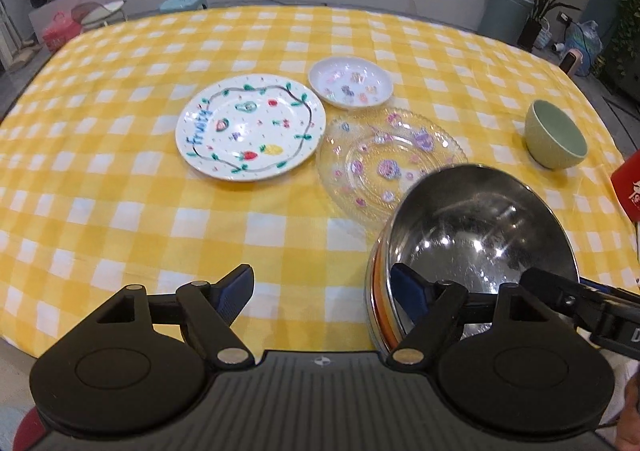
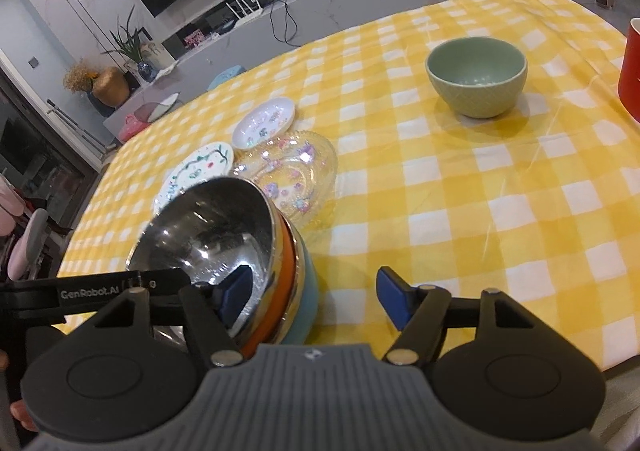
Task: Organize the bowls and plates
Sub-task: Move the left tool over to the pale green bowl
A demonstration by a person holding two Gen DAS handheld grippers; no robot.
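A stack of nested steel bowls (image 1: 476,235) with orange and blue outsides sits tilted at the table's near edge; it also shows in the right wrist view (image 2: 212,227). My left gripper (image 1: 328,291) is open, its right finger (image 1: 408,291) at the stack's rim. My right gripper (image 2: 316,291) is open, its left finger (image 2: 236,287) inside the top bowl. A white fruit-painted plate (image 1: 250,127), a small white dish (image 1: 351,82), a clear glass plate (image 1: 384,159) and a green bowl (image 1: 556,139) lie on the yellow checked cloth.
A red cup (image 2: 630,71) stands at the right edge. The green bowl (image 2: 476,77) stands alone at the far right. The table's near edge (image 1: 240,347) runs just before the grippers. Shelves and plants stand behind the table.
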